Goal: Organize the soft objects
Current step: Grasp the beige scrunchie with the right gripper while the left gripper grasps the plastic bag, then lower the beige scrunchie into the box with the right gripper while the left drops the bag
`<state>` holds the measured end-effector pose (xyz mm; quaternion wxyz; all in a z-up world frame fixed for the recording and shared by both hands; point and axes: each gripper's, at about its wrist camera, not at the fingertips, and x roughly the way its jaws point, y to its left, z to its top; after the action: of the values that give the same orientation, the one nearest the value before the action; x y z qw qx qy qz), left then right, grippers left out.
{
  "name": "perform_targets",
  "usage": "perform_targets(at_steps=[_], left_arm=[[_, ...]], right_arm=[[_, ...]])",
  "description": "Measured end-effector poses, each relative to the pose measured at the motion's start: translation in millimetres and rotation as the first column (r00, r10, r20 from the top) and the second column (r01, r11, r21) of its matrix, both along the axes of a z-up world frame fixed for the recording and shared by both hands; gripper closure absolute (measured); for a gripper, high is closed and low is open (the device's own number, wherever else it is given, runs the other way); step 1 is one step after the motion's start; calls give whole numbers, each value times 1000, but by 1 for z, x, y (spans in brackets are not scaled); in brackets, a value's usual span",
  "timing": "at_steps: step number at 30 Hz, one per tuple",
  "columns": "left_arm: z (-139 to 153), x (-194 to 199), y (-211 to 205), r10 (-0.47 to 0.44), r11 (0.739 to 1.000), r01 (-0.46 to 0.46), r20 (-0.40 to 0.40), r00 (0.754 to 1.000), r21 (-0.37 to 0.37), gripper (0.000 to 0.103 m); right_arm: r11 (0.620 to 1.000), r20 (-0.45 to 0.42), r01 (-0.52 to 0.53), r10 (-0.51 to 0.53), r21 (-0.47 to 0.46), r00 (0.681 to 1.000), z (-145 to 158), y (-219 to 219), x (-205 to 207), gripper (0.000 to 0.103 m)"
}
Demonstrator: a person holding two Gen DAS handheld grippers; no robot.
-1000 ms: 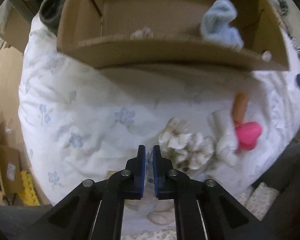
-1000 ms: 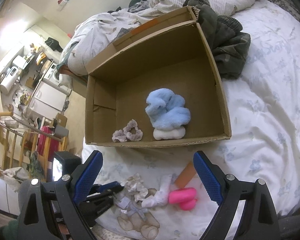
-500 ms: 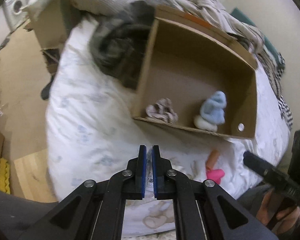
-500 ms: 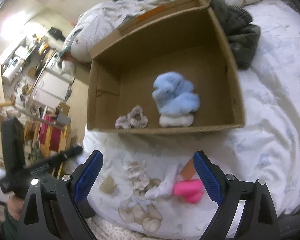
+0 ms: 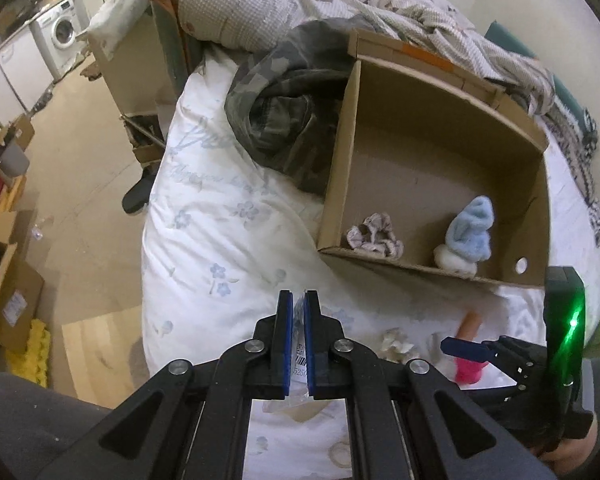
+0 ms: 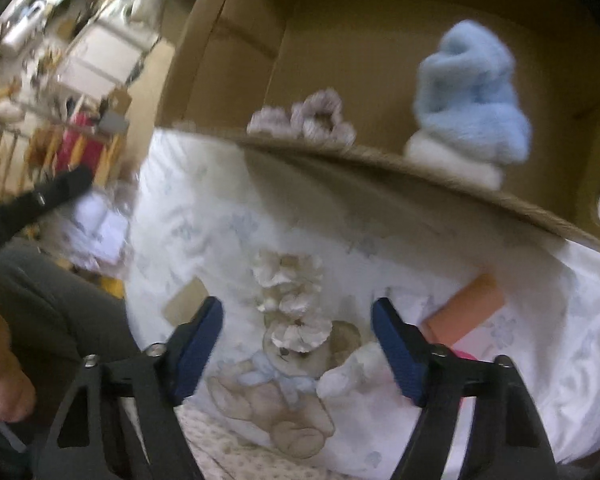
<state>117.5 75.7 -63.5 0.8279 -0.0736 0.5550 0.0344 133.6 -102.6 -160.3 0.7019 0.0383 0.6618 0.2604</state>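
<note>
The right tongs (image 6: 295, 344), spread wide, are straddling the cream scrunchie (image 6: 291, 300) near the bed's (image 6: 203, 224) front edge and should descend squarely before pinching, while the left tongs (image 5: 298, 312) are gripping a thin clear packet (image 5: 300, 356).

One cardboard box (image 5: 538, 188), two scrunchies (image 5: 374, 234) (image 6: 289, 300), one blue sock (image 5: 470, 234).

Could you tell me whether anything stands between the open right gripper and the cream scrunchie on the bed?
Nothing visible does: the right gripper is open just before the cream scrunchie.
</note>
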Motion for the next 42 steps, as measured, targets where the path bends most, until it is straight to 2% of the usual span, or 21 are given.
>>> perform_targets(at_steps=[4,8,9,11,13,15,24,33,42], left_arm=[[-8,0,0,1,1000,-1,-31,1000,-16,98],[-10,2,-5,-4,1000,4,-31,1000,-7,98],[-11,2,-6,-6,1000,6,-32,999,-5,98],[-12,1,-7,-9,1000,9,-35,999,-4,98],[-13,1,-9,-11,1000,11,-34,999,0,98],[-12,1,-9,-10,1000,10,-31,999,4,98],[-8,1,-23,-36,999,36,-4,999,13,98],[6,-5,-34,-71,994,66,59,996,83,98],[40,-6,-34,-71,995,59,160,985,79,98]], right_arm=[[999,-16,-46,46,-24,999,-11,12,-2,55],[998,-8,-62,62,-14,998,-14,18,-4,58],[998,-3,-66,66,-9,998,-13,19,-4,67],[998,3,-66,66,-1,998,-12,20,-6,73],[998,15,-70,70,-1,997,-11,20,-4,88],[997,46,-71,71,8,996,-4,18,-5,92],[995,155,-12,-4,103,988,39,-12,-18,92],[977,210,75,-117,198,971,83,-47,-22,92],[965,266,113,-176,235,948,117,-74,-17,92]])
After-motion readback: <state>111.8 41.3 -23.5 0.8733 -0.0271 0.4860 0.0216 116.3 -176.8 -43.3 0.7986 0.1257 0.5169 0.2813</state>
